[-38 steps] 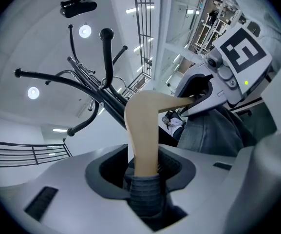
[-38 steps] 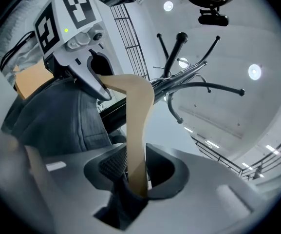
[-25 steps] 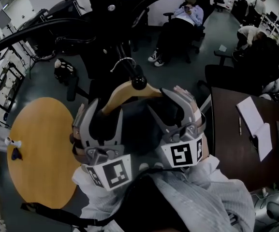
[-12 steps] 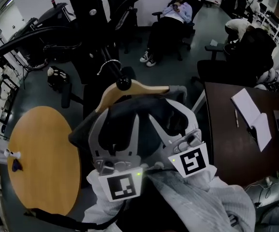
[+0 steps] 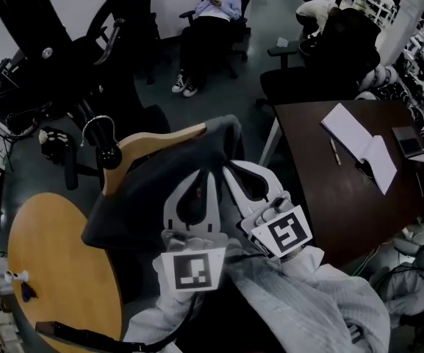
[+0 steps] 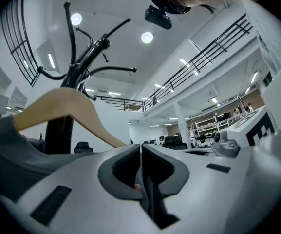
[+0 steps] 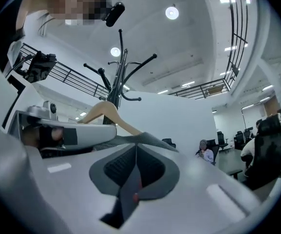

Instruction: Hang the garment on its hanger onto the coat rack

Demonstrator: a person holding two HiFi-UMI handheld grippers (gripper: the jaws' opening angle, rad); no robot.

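A wooden hanger (image 5: 160, 142) carries a dark grey garment (image 5: 142, 201). Its metal hook (image 5: 95, 127) sits by the black ball end (image 5: 109, 155) of an arm of the black coat rack (image 5: 31, 20). My left gripper (image 5: 195, 181) is at the garment's middle, its jaws closing with grey fabric pinched between them. My right gripper (image 5: 231, 171) is beside it, shut on a fold of the same garment. In the left gripper view the jaws of the left gripper (image 6: 140, 149) meet below the hanger (image 6: 67, 106). The right gripper (image 7: 135, 147) also shows fabric in its seam.
A round wooden table (image 5: 57, 271) lies at the lower left. A dark desk (image 5: 344, 182) with an open notebook (image 5: 358, 142) is on the right. A seated person (image 5: 212, 9) and office chairs are further back. The rack's curved arms (image 6: 82, 57) spread overhead.
Both grippers went from wide open to jaws together on the garment. The hanger and the rack arm's ball have shifted left in the head view.
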